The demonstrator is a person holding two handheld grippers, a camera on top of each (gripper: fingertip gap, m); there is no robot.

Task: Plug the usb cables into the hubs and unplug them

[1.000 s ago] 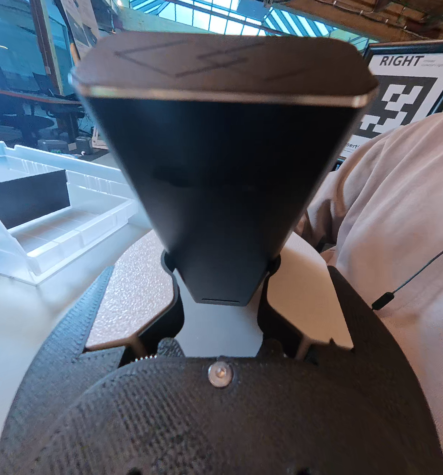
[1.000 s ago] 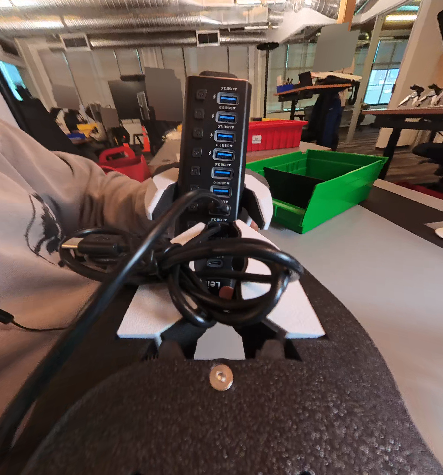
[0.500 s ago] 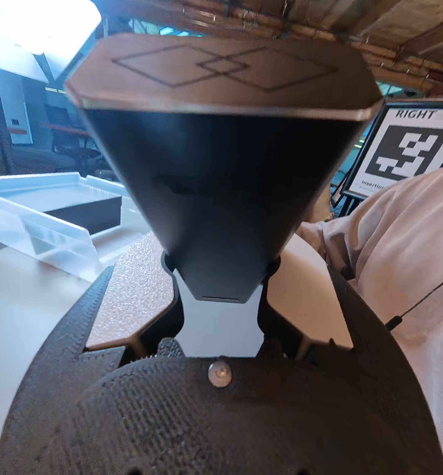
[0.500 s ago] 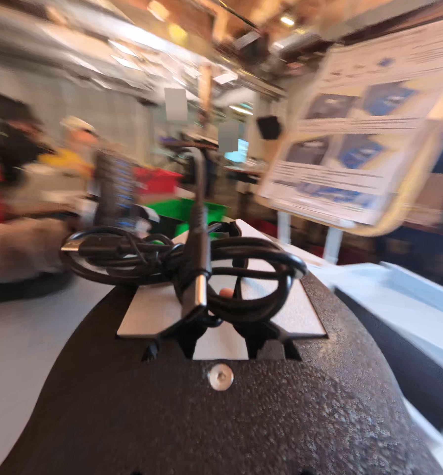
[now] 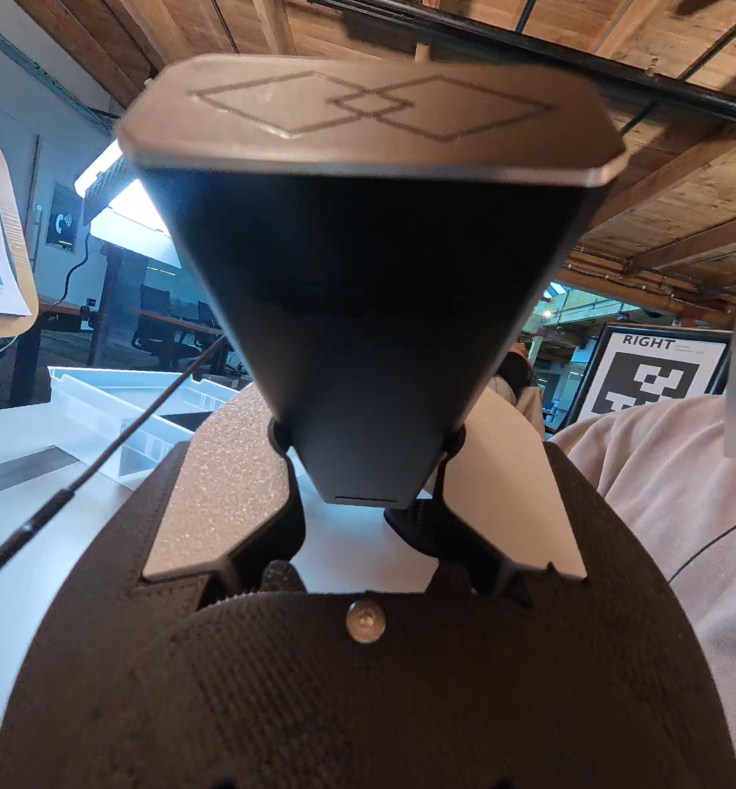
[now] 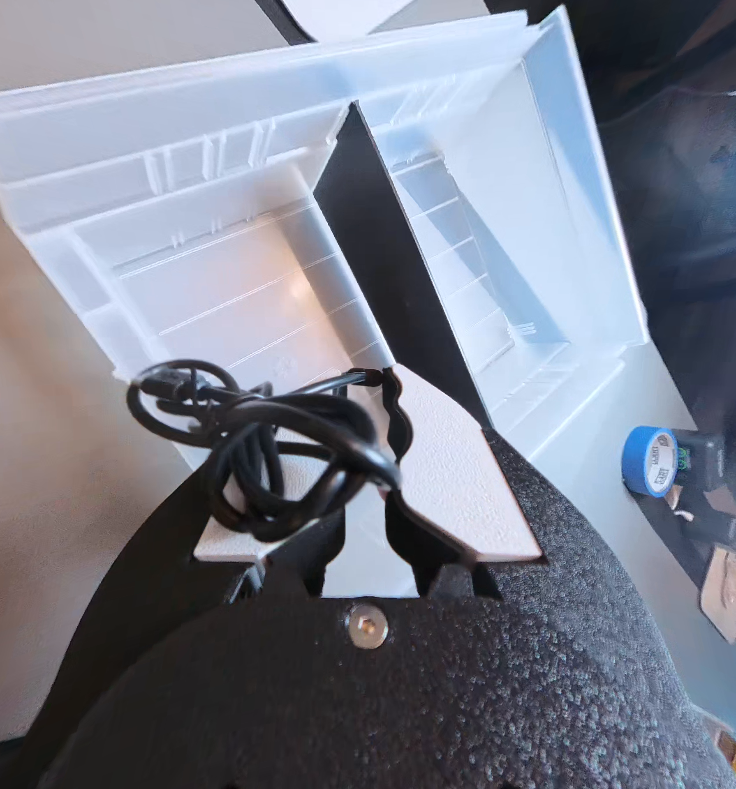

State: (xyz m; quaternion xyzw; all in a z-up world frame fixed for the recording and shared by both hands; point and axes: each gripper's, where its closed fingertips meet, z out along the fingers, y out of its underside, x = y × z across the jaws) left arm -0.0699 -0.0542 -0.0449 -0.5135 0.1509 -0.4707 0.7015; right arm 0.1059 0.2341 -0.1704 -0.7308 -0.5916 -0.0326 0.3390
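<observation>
The left hand-held gripper [image 5: 366, 465] is closed on the black hub [image 5: 366, 299], gripping its narrow lower end between the two white fingers [image 5: 225, 491]. The hub stands nearly upright and tilts toward the wooden ceiling, so its flat end with a thin diamond pattern faces up. To the left of it a thin black cable [image 5: 114, 444] runs slanting across the view, above the white desk [image 5: 24, 533]. Behind the cable lies a clear white plastic bin [image 5: 101, 397]. On the right a light sleeve [image 5: 665, 491] of a person shows, and behind it a framed sign [image 5: 652, 375] with a black and white marker.

The right hand-held gripper [image 6: 366, 439] is held above the same kind of clear bin [image 6: 212, 273], which has a black divider [image 6: 366, 239] in the middle. A coiled black usb cable [image 6: 272, 435] hangs on its left finger and partly between the fingers. The fingers stand narrow and seem to pinch one strand of the coil near the right finger [image 6: 447, 469], though the blur makes this not fully certain. The coil hovers over the left compartment. A roll of blue tape [image 6: 648, 461] stands on the desk to the right of the bin
</observation>
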